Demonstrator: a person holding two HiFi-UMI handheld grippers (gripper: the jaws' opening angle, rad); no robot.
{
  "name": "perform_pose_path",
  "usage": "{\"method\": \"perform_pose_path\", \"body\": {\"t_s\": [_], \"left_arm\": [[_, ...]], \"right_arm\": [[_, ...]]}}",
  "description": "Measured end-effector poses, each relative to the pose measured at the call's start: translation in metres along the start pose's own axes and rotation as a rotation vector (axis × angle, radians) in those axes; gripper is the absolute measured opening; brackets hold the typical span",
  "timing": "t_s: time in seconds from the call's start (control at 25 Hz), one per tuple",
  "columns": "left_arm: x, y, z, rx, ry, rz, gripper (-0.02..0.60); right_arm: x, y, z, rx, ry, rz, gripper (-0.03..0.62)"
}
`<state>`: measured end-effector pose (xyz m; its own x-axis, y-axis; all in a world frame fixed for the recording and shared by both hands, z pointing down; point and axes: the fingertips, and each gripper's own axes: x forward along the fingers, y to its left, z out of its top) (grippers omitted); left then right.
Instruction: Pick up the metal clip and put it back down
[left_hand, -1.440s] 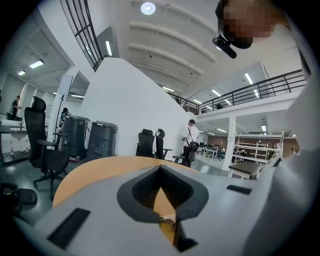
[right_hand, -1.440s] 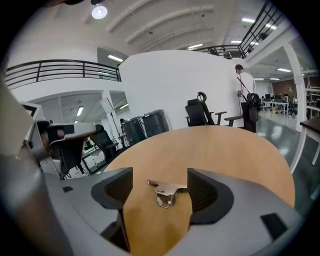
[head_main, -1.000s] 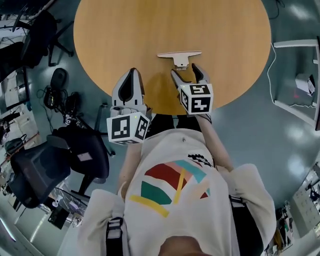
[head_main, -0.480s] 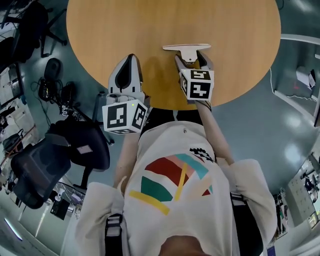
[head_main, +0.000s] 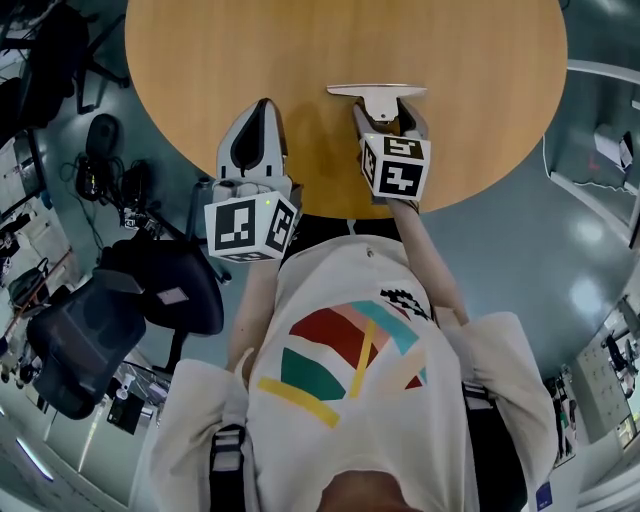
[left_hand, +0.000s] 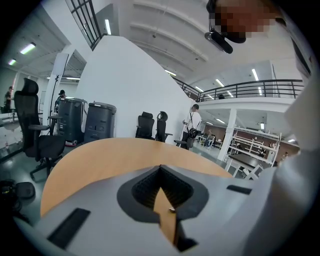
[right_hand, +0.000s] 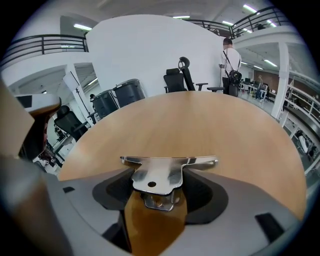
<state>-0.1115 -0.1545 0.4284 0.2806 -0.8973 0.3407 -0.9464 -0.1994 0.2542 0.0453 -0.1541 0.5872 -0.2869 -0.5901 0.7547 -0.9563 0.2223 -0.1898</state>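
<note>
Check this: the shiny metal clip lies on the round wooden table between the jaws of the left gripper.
Wrong gripper. The shiny metal clip lies on the round wooden table between the jaws of the right gripper, which stand apart; the right gripper view shows it.

Right gripper (head_main: 385, 110) reaches forward, its fingers (head_main: 357, 118) spread apart; left gripper (head_main: 262, 104) (alongside it) points forward, fingers together.

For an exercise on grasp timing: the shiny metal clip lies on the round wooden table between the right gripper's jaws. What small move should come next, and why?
Probably close the right gripper on the shiny metal clip: its tab sits between the jaws, which look slightly apart, and the clip rests on the round wooden table.
</note>
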Motion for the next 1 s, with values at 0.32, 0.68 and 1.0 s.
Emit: {"method": "perform_pose_path", "body": {"t_s": [0.32,0.68,1.0], "left_arm": [[0.0,-0.005,0.014,0.005,-0.044,-0.002,0.041],[-0.023,-0.034,0.07,0.064,-0.16,-0.033,0.042],[-0.038,-0.081,0.12,0.123,-0.257,-0.09,0.041]], "right_arm": [[-0.022,-0.006,0.037,-0.011,-0.108,0.027,0.304],[-0.139,0.015,0.15,-0.107,-0.468,0.105,0.304],[-0.239,0.028,0.2,-0.203,-0.704,0.194,0.304]]}}
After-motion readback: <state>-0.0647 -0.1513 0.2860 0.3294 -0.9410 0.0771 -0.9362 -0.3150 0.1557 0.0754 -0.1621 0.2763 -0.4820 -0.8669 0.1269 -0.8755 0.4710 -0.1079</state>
